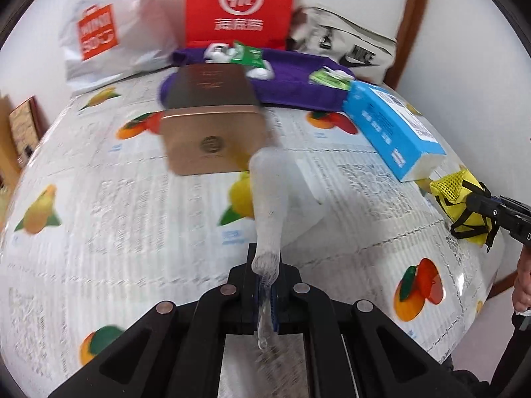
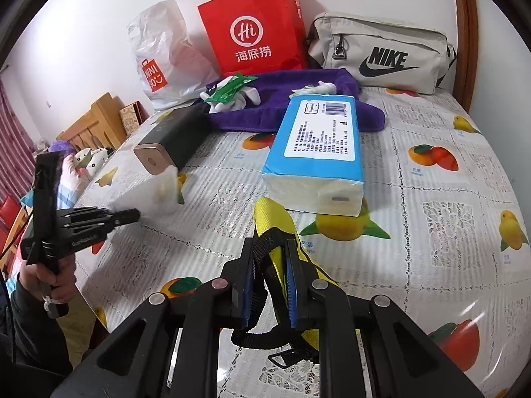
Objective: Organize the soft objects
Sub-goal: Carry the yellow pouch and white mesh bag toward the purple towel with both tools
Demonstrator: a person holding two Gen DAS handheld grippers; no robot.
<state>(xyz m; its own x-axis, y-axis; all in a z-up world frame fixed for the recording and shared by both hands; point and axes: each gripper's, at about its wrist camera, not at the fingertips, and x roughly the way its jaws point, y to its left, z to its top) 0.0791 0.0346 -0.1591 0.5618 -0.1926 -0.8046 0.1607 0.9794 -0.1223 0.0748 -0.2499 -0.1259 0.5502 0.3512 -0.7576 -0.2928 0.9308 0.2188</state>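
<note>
My left gripper [image 1: 265, 265] is shut on a white knit glove [image 1: 270, 195], held above the table in front of a gold box [image 1: 212, 132]; it shows blurred in the right wrist view [image 2: 166, 185]. My right gripper [image 2: 270, 262] is shut on a yellow mesh pouch with black straps [image 2: 275, 219]; it also shows at the right in the left wrist view [image 1: 461, 209]. A purple towel [image 2: 298, 99] lies at the back with white gloves [image 2: 232, 99] and a green packet [image 2: 232, 86] on it.
A blue tissue pack [image 2: 318, 152] lies mid-table on the fruit-print tablecloth [image 2: 431, 232]. A red paper bag [image 2: 255, 30], a white plastic bag [image 2: 166, 56] and a grey Nike pouch [image 2: 381, 56] stand against the back wall. Wooden furniture [image 2: 93, 122] is left of the table.
</note>
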